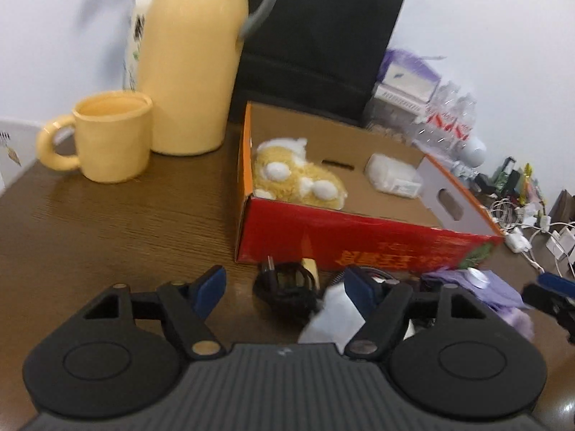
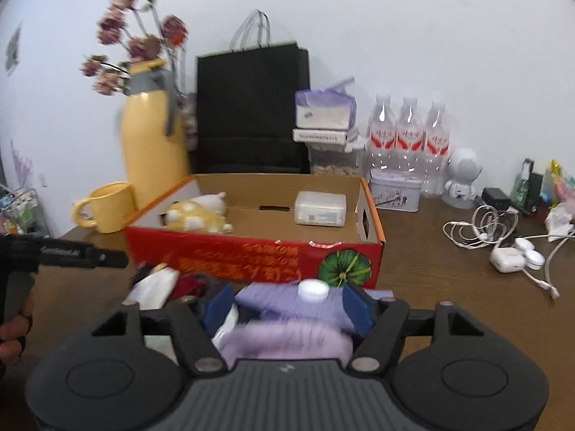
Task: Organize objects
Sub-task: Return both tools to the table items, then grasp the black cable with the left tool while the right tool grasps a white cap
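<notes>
My right gripper (image 2: 287, 303) hung with fingers wide astride the purple pouch (image 2: 287, 305) on the bench (image 2: 449, 287), just before the box (image 2: 251, 251). I judged squaring up below its white cap (image 2: 313, 289) best before closing. My left gripper (image 1: 284, 287) hovered wide, empty, over the black cable (image 1: 284, 287).

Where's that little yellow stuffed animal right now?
The yellow plush toy lies inside the red cardboard box, in its left part, with a white plastic container to its right.
</notes>
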